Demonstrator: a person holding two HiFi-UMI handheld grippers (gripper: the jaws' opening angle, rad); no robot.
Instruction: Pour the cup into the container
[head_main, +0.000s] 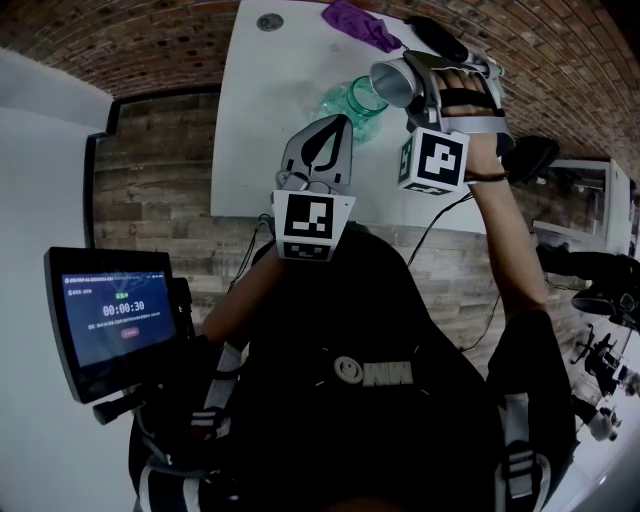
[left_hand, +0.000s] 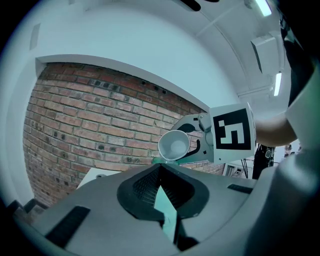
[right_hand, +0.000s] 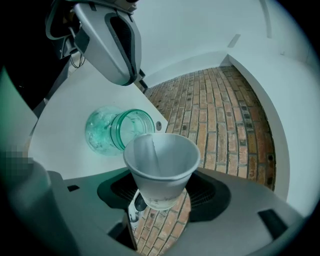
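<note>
Brick wall runs behind a white bench (head_main: 255, 130), with wood planking on the near side of it. At the far left, off the bench, a small screen (head_main: 120, 315) glows blue with a timer on it. On the bench's far edge sits a round grommet (head_main: 270, 21). Right of that, the left gripper (head_main: 338, 125) hangs over the bench's near part; its jaws meet at their tips with nothing between them, and it points toward the jar. The green glass jar (head_main: 350, 103) sits near the middle of the bench, lid off, its mouth turned up toward the cup. Beyond it, at the far edge, lies a crumpled purple cloth (head_main: 360, 22). Just right of the jar, the white paper cup (head_main: 390, 82) is held in the air, tipped over so its rim faces left and hangs right by the jar's mouth; whether rim and glass touch cannot be told. Its inside shows plain white. The right gripper (head_main: 420, 75) has its jaws clamped on the cup's lower part, one on each side, leaving the rim free. A dark object (head_main: 437, 37) lies on the bench's far right, too unclear to name.
</note>
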